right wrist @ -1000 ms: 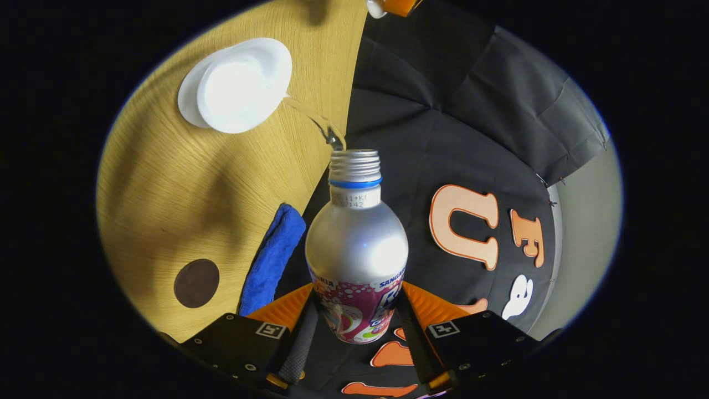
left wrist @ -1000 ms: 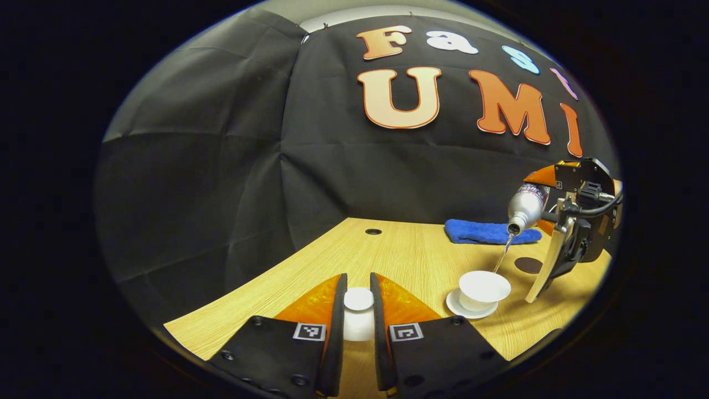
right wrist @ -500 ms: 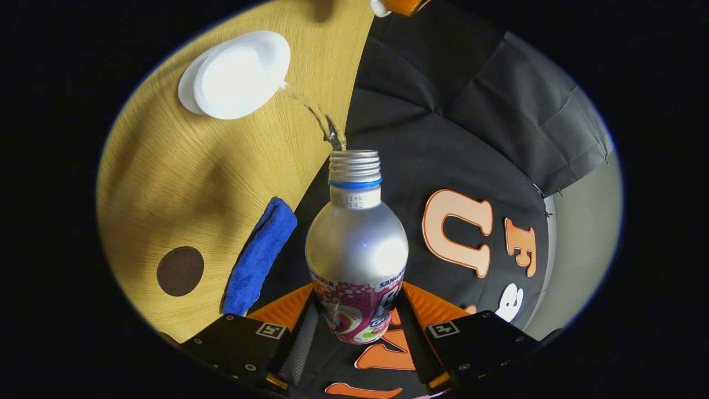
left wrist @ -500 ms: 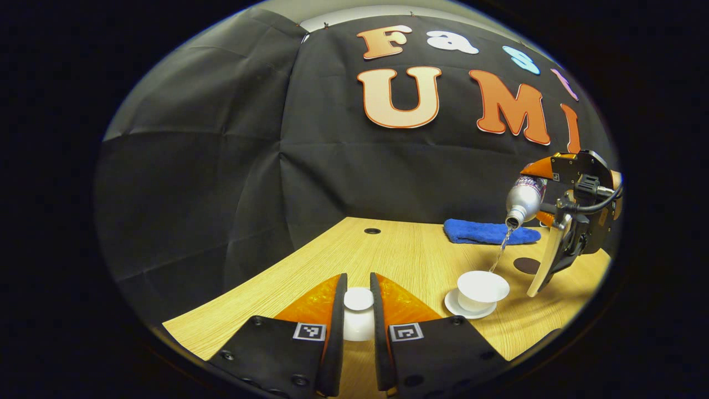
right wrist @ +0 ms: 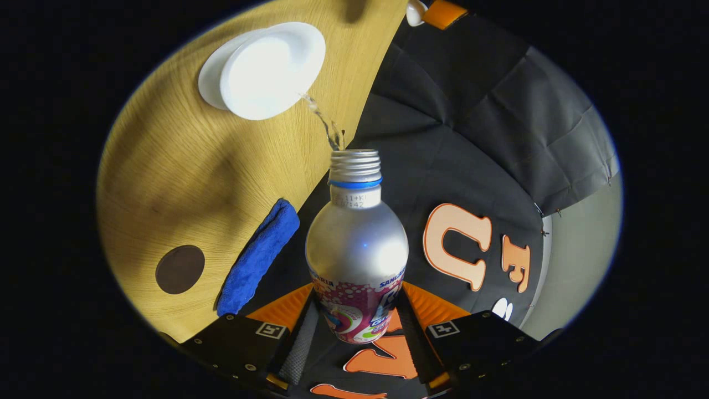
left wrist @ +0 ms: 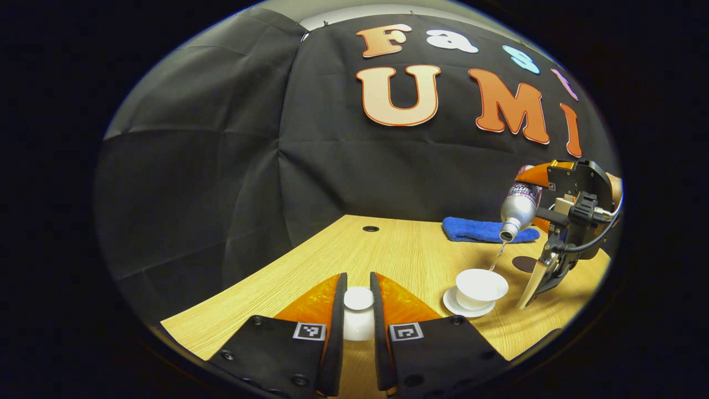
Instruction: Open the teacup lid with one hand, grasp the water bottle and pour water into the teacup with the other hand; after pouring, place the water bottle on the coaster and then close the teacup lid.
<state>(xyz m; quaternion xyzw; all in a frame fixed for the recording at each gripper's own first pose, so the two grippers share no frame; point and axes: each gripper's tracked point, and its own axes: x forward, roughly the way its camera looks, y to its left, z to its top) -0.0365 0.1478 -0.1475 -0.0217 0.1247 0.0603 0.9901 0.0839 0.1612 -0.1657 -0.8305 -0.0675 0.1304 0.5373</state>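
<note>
In the left gripper view my left gripper [left wrist: 358, 302] is shut on the white teacup lid [left wrist: 358, 316], held above the wooden table. To the right sits the open white teacup [left wrist: 481, 287] on its saucer [left wrist: 457, 307]. Above it the right gripper [left wrist: 565, 221] tilts the silver water bottle [left wrist: 518, 204], and a thin stream of water falls into the cup. In the right gripper view my right gripper [right wrist: 359, 327] is shut on the water bottle [right wrist: 357, 252], mouth pointing toward the teacup [right wrist: 271, 69]. The round brown coaster [right wrist: 179, 269] lies bare on the table.
A folded blue towel [left wrist: 487, 230] lies at the back of the table near the cloth wall, also seen as a blue towel [right wrist: 258, 258] beside the coaster. A small dark hole [left wrist: 370, 228] marks the tabletop [left wrist: 410, 255] at the far edge.
The right gripper has tipped the bottle steeper and moved it a little lower toward the cup. Water keeps running into the teacup. The left gripper holds still with the lid.
</note>
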